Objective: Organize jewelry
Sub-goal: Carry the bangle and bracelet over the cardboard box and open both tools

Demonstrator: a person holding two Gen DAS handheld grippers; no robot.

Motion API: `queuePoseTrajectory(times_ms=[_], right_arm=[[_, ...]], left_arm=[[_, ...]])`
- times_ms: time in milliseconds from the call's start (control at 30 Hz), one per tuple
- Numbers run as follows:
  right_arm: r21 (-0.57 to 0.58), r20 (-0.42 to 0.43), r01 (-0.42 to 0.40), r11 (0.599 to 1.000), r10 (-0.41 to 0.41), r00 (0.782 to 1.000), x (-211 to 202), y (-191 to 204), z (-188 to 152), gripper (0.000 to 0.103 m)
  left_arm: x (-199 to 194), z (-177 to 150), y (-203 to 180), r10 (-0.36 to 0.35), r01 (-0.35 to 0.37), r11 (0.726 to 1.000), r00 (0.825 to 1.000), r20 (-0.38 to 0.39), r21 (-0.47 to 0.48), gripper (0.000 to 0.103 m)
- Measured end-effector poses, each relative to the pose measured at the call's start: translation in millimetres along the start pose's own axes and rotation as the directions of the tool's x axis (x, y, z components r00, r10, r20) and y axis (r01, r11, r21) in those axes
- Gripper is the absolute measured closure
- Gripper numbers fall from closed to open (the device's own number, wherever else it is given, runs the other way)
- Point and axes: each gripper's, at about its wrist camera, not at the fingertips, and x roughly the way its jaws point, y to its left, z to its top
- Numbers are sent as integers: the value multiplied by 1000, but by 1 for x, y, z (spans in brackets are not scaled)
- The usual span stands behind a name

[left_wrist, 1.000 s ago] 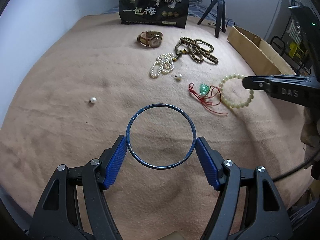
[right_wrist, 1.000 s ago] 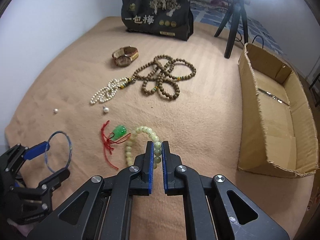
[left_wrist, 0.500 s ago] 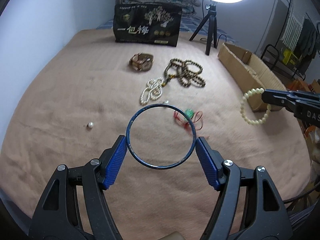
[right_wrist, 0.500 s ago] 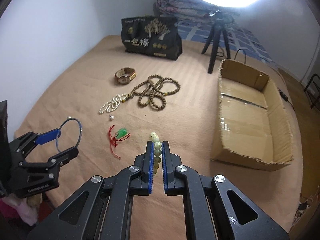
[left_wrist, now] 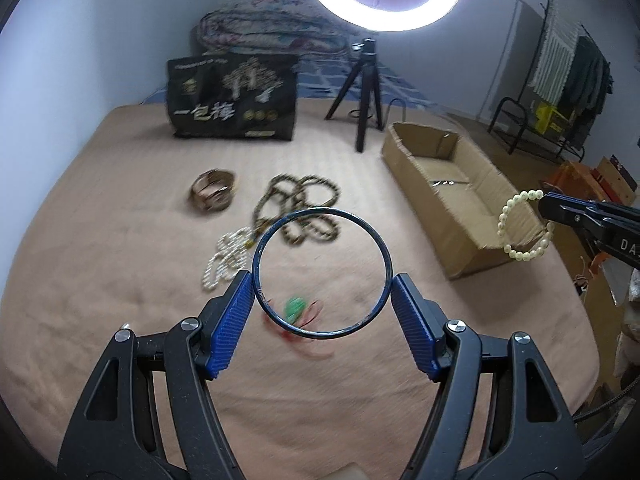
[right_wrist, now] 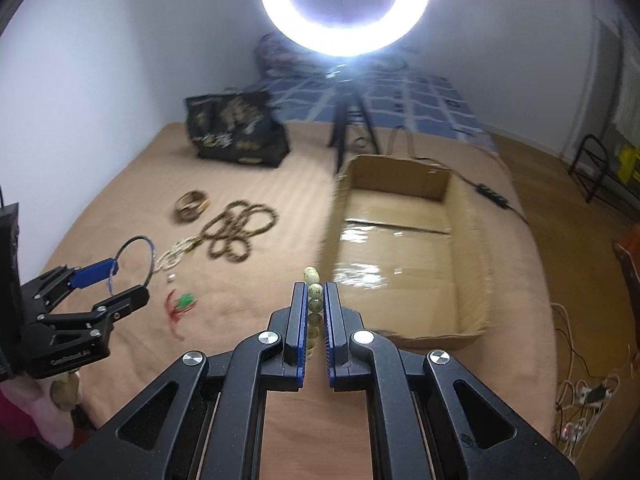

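My left gripper (left_wrist: 322, 278) is shut on a thin blue bangle (left_wrist: 320, 211), pinching it across its width and holding it in the air above the tan blanket. My right gripper (right_wrist: 314, 288) is shut on a pale green bead bracelet (right_wrist: 315, 290). In the left wrist view that bracelet (left_wrist: 505, 216) hangs from the gripper tips in front of the open cardboard box (left_wrist: 472, 240). In the right wrist view, the left gripper (right_wrist: 128, 280) and bangle (right_wrist: 150, 258) are at the left, and the box (right_wrist: 400, 176) lies just ahead.
On the blanket lie a watch (left_wrist: 212, 192), a brown bead necklace (left_wrist: 304, 208), a pearl strand (left_wrist: 226, 256) and a green pendant on red cord (left_wrist: 296, 306). A black bag (left_wrist: 232, 100) and a tripod (left_wrist: 366, 92) stand behind. Cables (right_wrist: 580, 392) lie on the floor at the right.
Both grippers rose and tilted upward. The bead bracelet left the blanket and travelled right to the box's near end. The bangle stayed pinched in the left gripper.
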Motion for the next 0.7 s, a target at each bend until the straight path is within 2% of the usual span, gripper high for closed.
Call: queuePoseTrajectory(times_ms=[333, 700], right_arm=[[104, 43, 77, 992, -81, 996, -5, -51, 8, 97], [143, 18, 117, 983, -121, 992, 8, -83, 6, 97]], left_arm=[[23, 32, -54, -80, 79, 995, 997, 9, 60, 31], [58, 57, -99, -110, 111, 986, 994, -15, 122, 30]])
